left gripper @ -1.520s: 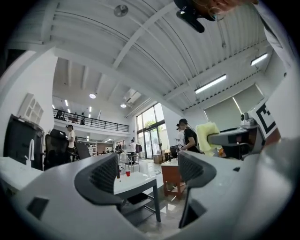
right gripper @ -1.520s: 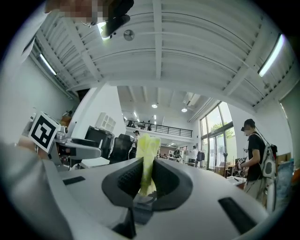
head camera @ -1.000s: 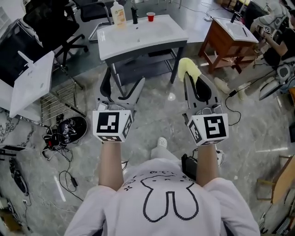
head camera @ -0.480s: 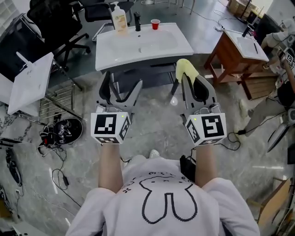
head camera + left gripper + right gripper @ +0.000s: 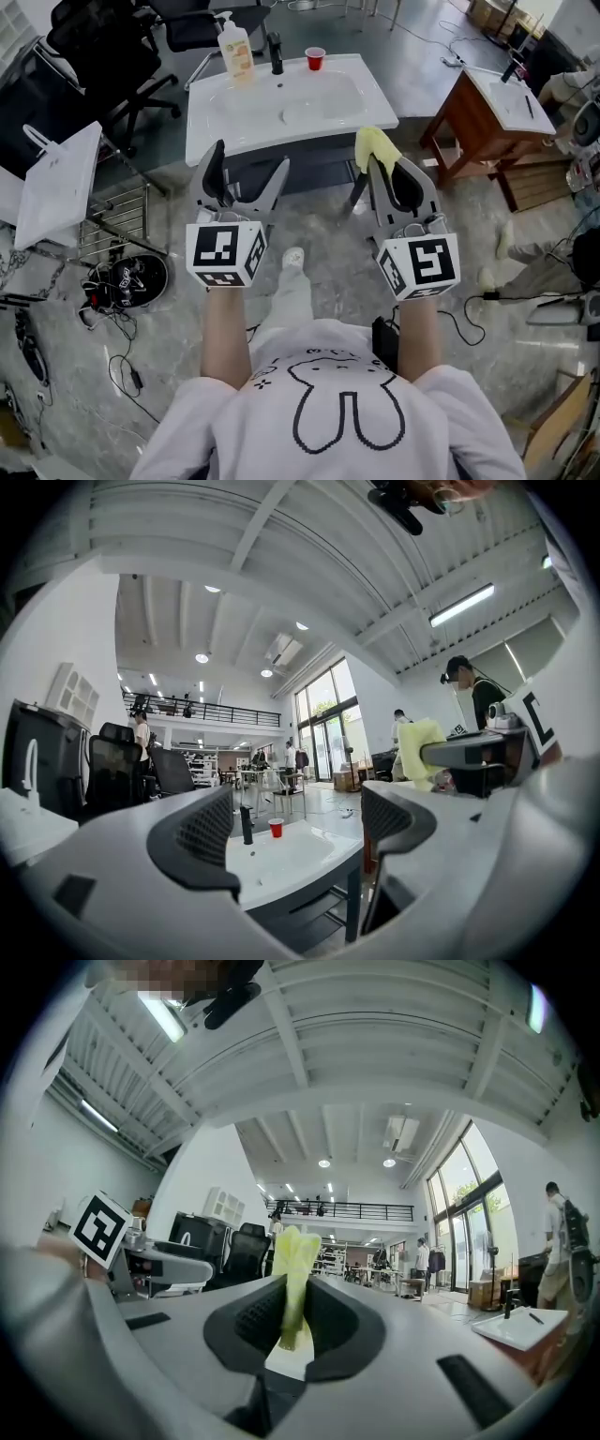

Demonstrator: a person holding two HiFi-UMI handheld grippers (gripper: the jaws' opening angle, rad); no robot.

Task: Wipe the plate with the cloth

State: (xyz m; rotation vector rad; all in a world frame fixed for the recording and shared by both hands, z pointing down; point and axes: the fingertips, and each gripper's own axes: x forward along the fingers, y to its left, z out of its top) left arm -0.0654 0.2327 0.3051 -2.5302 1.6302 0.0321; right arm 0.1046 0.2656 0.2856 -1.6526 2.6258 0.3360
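Facing a white tabletop (image 5: 216,98) with a basin sunk in it, a person in a white top holds two claws out over a grey marbled floor (image 5: 328,244). A black office chair (image 5: 103,52) stands to the tabletop's left. A brown wooden stand (image 5: 469,103) with its own white basin stands to its right, and both are apart from it. Nearer on the left, a white bag (image 5: 58,183) leans beside a wire rack (image 5: 117,211), with a black helmet-like object (image 5: 131,274) and loose cables on the floor below.

The left claw (image 5: 250,161) is wide open and empty (its own camera sees only the far tabletop through the gap). The right claw (image 5: 389,164) is closed on a yellow cloth (image 5: 373,142), which is pinched between the pads and sticks up past the tips. In the head view the cloth overlaps the tabletop's near right corner.

One pale shoe (image 5: 292,256) shows on the floor between the two claws. At the tabletop's far edge stand a pump bottle (image 5: 236,42), a black tap (image 5: 276,54) and a small red cup (image 5: 315,58), side by side but apart.
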